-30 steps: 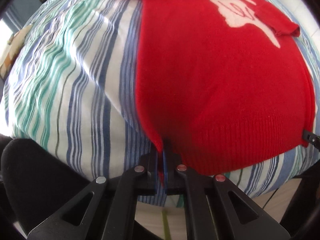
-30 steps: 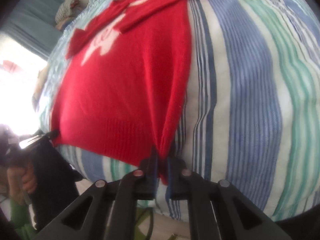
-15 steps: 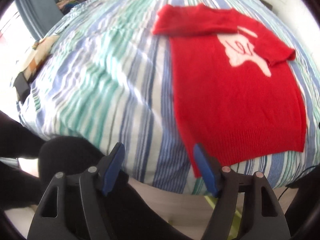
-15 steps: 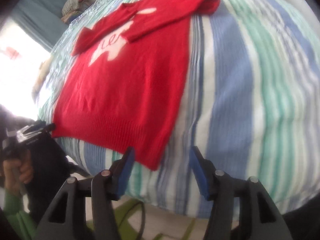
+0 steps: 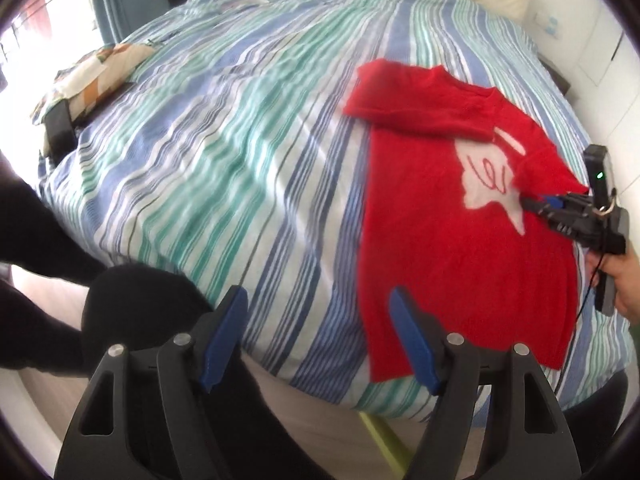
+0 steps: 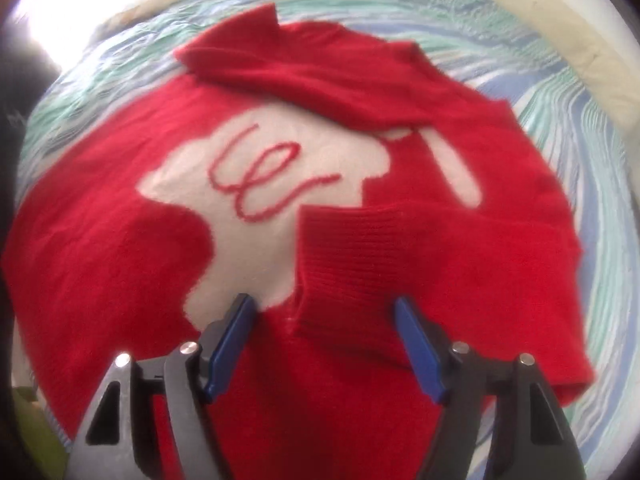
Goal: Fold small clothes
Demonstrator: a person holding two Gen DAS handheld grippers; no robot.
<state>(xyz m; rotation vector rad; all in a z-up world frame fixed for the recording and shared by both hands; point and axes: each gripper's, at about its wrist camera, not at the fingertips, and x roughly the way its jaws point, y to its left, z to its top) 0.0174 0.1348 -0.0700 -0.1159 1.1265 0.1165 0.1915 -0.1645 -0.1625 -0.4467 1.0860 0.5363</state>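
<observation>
Both hand-held grippers have let go of the red sweater's hem, and their jaws have just opened, with nothing pinched between them. The left hand-held gripper has lifted back off the bed's near edge. The right hand-held gripper has swung over the sweater's chest, the folded sleeve cuff at twelve o'clock of its fingertips.

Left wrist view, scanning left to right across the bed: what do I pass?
Patterned pillow → bare striped bedspread → red sweater → right gripper, jaws open, over the sweater's right edge.
</observation>
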